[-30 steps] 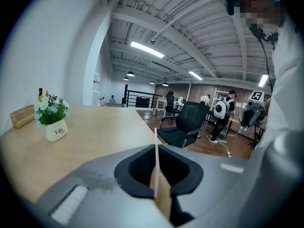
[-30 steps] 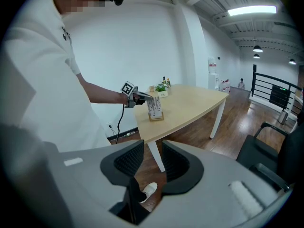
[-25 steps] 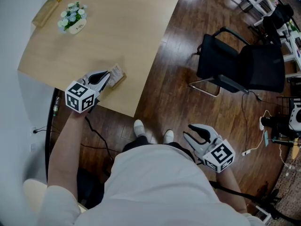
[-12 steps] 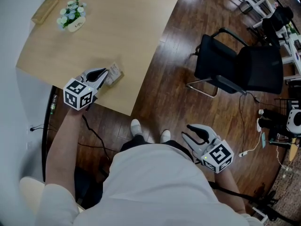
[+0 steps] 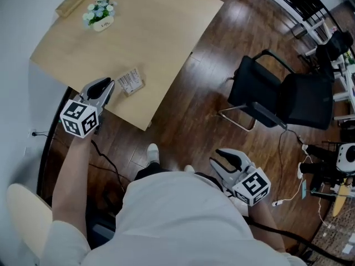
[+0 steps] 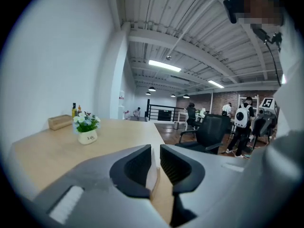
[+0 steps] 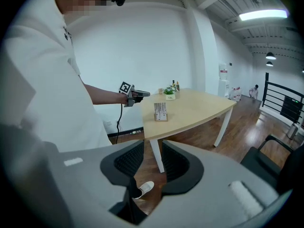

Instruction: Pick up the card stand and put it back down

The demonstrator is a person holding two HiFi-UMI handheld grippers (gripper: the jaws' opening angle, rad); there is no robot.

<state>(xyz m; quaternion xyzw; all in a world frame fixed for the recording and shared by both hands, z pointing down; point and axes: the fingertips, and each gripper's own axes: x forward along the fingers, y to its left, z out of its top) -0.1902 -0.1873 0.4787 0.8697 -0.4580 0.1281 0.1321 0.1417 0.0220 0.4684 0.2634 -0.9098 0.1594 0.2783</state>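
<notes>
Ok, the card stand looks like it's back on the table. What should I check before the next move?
1. Card stand resting on the table: ok, it stands upright in the right gripper view.
2. Stand fully supported: ok, though it sits close to the near edge.
3. Left gripper released: ok, its jaws have just been opening and press on nothing.
4. Left gripper clear of the stand: ok, the head view shows a gap between them.
5. Right gripper free: ok, jaws apart, nothing between them, held over the floor.
6. Flower pot out of the way: ok, at the table's far end.
</notes>
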